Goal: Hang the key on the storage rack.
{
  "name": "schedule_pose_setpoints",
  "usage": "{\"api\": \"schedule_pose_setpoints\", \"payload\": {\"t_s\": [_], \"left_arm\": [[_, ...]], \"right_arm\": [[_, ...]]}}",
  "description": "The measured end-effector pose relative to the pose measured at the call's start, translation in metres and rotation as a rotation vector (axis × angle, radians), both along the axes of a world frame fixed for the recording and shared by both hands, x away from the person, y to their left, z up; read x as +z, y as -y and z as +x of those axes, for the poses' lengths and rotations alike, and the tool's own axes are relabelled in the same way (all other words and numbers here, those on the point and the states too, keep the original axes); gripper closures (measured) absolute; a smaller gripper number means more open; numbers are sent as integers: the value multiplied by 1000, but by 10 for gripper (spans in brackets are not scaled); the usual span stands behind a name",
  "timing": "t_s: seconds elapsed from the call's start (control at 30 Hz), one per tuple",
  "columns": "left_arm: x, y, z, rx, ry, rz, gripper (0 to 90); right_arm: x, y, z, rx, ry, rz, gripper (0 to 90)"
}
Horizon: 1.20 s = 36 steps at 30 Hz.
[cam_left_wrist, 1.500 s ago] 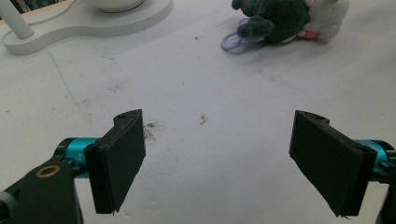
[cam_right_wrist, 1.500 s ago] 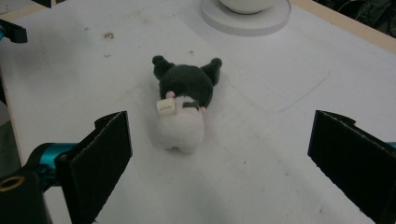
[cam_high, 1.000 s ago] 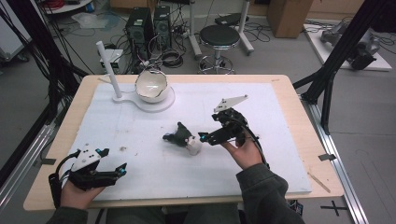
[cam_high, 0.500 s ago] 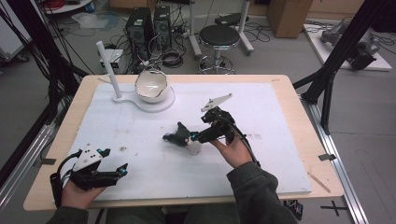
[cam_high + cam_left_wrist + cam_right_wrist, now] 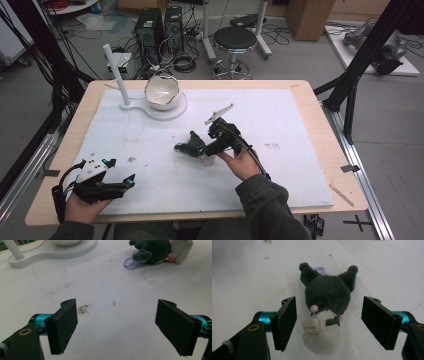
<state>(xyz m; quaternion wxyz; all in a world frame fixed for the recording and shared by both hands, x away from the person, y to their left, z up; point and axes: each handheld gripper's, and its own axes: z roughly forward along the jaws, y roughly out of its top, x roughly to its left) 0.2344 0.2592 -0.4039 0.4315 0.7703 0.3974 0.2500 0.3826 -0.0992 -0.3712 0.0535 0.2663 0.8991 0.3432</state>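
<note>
A small plush toy (image 5: 325, 303) lies on the white mat, dark grey head with two ears, white body, a cloth tag and a lilac loop. My right gripper (image 5: 329, 320) is open, its jaws standing wide on either side of the toy without touching it. From above, the toy (image 5: 192, 146) lies mid-table with my right gripper (image 5: 210, 149) right at it. Near the front left corner my left gripper (image 5: 122, 182) is open and holds nothing; its own view (image 5: 117, 327) shows bare mat between the jaws and the toy (image 5: 160, 250) far off.
A white bowl (image 5: 161, 92) sits on a white stand with an upright post (image 5: 116, 75) at the back left of the table. A few dirt specks (image 5: 83, 309) mark the mat (image 5: 280, 130). The wooden table edge (image 5: 345, 150) runs along the right.
My right gripper has moved left and down toward the toy, and its jaws now straddle it. The left gripper has stayed put.
</note>
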Motion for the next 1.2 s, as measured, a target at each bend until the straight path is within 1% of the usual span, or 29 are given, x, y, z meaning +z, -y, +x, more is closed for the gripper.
{"api": "schedule_pose_setpoints", "payload": {"t_s": [0.07,0.1,0.17,0.23,0.37,0.4,0.43,0.5,0.57,0.6,0.63,0.8,0.97,1.2], "left_arm": [[0,0,0,-2,0,2,186],[0,0,0,-4,-2,0,185],[0,0,0,-5,-2,0,186],[0,1,0,-4,-2,-1,185],[0,1,0,-7,-3,1,185],[0,1,0,-7,-3,2,186],[0,1,0,-8,-3,2,186],[0,1,0,-7,-1,1,186],[0,1,0,-8,-3,2,185],[0,1,0,-10,-3,3,185],[-1,1,0,-9,-3,2,185],[-1,2,0,-9,-3,2,185],[-1,2,0,-9,-4,2,185],[-1,2,0,-10,-4,3,186]], "right_arm": [[-1,-2,0,7,0,-3,308],[-3,-4,0,14,2,-17,312],[-3,-5,0,13,0,-17,317],[-7,-7,1,14,-10,-39,324],[-11,-7,2,6,-8,-46,343],[-15,-6,3,2,-6,-37,354],[-15,-6,3,2,-6,-37,354],[-21,-6,3,-6,-26,-52,358],[-22,-7,3,-5,-29,-57,358],[-23,-10,2,3,-16,-64,374],[-23,-10,2,3,-16,-64,374],[-27,-14,4,-4,-38,-84,388],[-31,-17,4,-6,-51,-101,426],[-32,-17,5,-8,-51,-103,472]]}}
